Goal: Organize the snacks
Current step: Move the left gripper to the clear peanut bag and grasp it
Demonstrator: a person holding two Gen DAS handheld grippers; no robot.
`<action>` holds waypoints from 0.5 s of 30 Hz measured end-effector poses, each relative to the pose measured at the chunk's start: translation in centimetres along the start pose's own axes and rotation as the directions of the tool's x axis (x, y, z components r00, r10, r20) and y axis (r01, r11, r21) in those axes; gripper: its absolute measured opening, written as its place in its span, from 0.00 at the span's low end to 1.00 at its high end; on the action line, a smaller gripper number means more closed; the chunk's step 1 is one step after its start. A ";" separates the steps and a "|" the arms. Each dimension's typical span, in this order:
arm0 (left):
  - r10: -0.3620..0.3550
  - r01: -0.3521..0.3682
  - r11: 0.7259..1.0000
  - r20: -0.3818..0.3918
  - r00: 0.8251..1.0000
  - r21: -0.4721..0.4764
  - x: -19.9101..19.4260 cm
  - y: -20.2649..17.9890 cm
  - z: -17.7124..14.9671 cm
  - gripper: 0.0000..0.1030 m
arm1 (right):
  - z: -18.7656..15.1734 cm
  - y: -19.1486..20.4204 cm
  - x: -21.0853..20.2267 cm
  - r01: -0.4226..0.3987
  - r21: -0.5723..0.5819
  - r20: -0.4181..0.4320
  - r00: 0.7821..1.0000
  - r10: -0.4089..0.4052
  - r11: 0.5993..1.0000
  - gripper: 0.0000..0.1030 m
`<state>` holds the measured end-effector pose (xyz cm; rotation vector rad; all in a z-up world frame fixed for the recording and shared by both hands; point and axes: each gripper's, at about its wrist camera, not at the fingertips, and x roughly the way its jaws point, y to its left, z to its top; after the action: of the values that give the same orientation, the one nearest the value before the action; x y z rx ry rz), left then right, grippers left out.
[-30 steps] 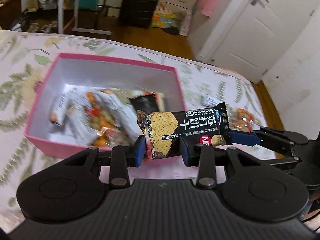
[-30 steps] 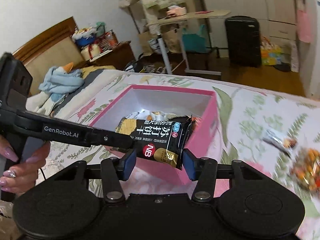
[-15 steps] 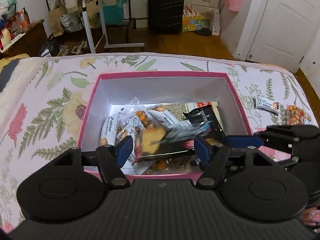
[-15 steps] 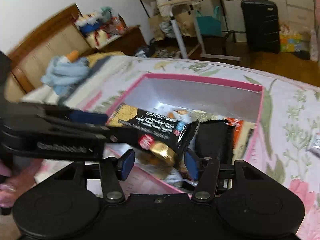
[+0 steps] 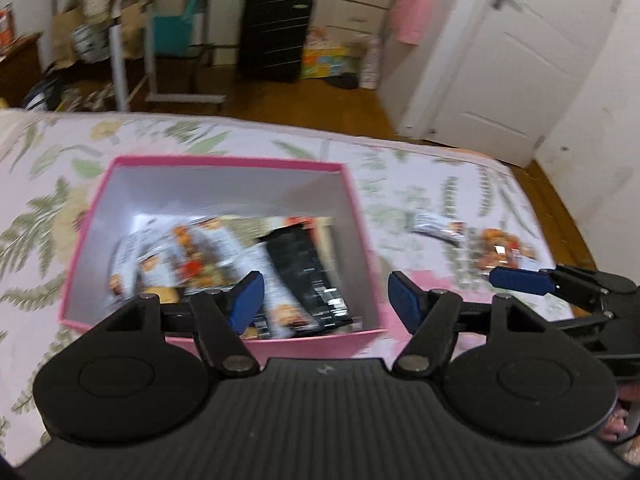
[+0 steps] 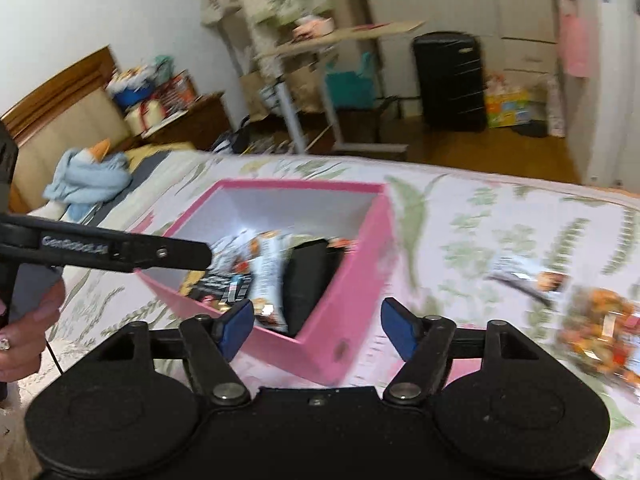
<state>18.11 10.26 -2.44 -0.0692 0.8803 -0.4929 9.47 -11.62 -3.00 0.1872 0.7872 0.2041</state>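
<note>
**Snacks in box, both grippers empty**

One pink box (image 5: 362, 216) on floral bedspread (image 5: 400, 160), several snack packets (image 5: 304, 272) inside, count blurred. Two more packets (image 6: 592, 328) loose on the bedspread, well right of the box. Bedroom, wooden floor. Left gripper (image 5: 326, 300) parted, empty, angled down over the box. Right gripper (image 6: 316, 326) opening, empty.

Snack packets (image 5: 224, 264) lie in the box (image 5: 224, 162) on the bed (image 5: 420, 184).
</note>
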 end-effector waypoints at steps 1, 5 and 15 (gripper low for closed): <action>-0.021 0.021 1.000 0.004 1.000 0.013 0.0 -1.0 0.1 0.65 | -0.1 -0.6 -0.8 0.014 0.005 0.008 1.000 -0.014 1.000 0.73; -0.095 0.094 0.994 0.008 0.995 0.059 0.4 -4.6 0.7 0.64 | -0.8 -3.5 -3.9 0.090 0.047 0.046 0.995 -0.092 0.995 0.79; -0.170 0.171 0.970 -0.018 0.985 0.173 6.0 -12.5 0.5 0.64 | -5.4 -11.4 -6.9 0.282 0.144 0.198 0.931 -0.307 0.948 0.83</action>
<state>16.82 -3.53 -3.25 0.0159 0.8346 -0.7293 2.18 -23.84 -4.79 0.1923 0.5981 -0.1463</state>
